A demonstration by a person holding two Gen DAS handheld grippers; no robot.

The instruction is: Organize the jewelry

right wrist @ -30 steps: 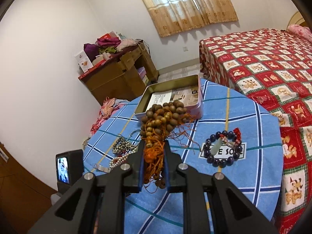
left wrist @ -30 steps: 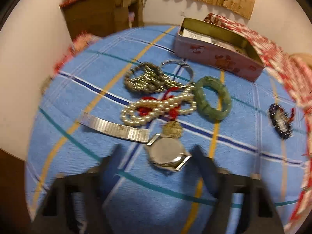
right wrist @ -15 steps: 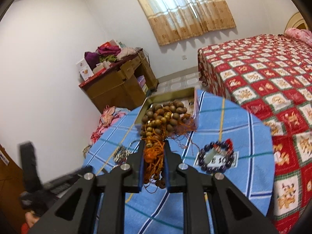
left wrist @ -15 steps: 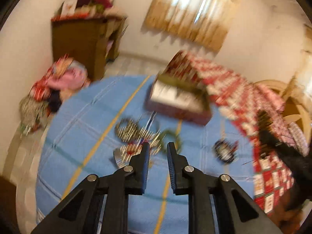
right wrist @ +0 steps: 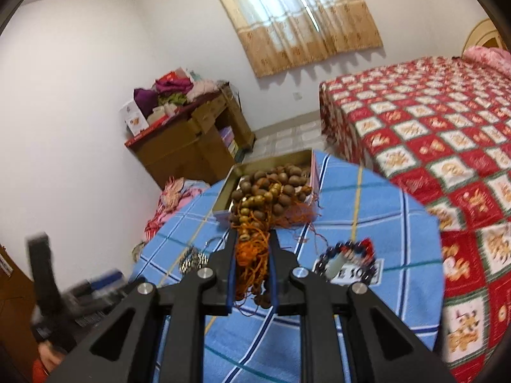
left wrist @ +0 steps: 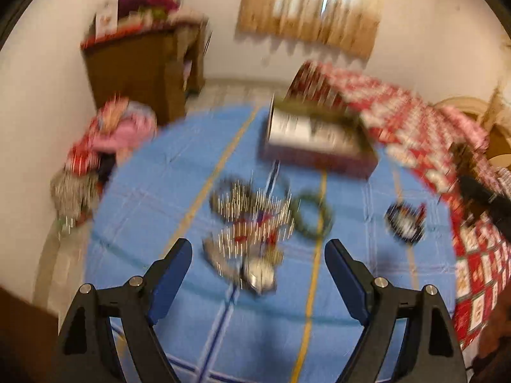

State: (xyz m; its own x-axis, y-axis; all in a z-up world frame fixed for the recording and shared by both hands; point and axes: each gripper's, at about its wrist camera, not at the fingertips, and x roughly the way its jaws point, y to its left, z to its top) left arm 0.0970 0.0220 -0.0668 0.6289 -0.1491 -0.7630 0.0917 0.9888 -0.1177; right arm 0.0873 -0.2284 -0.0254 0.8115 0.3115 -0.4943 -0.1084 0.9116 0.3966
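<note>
My right gripper (right wrist: pixel 254 237) is shut on a bunch of brown wooden beads (right wrist: pixel 271 191) with orange tassels and holds it up in front of the open tin box (right wrist: pixel 230 198). A dark bead bracelet (right wrist: pixel 346 257) lies on the blue checked tablecloth to the right. My left gripper (left wrist: pixel 258 247) is open above the table. Below it lie a watch (left wrist: pixel 260 276), pearl and metal bracelets (left wrist: pixel 252 217) and a green bangle (left wrist: pixel 311 214), all blurred. The tin box (left wrist: pixel 316 143) stands behind them, and the dark bead bracelet (left wrist: pixel 405 221) is at the right.
The round table (right wrist: pixel 383 210) has a blue checked cloth. A bed with a red patterned cover (right wrist: pixel 431 121) stands right of it. A brown cabinet (right wrist: pixel 191 140) piled with clothes is at the back wall. Cloth bundles (left wrist: pixel 108 134) lie on the floor left of the table.
My left gripper has gone from open to shut to open again and has pulled up and back from the watch. My right gripper has carried the wooden beads closer to the tin box.
</note>
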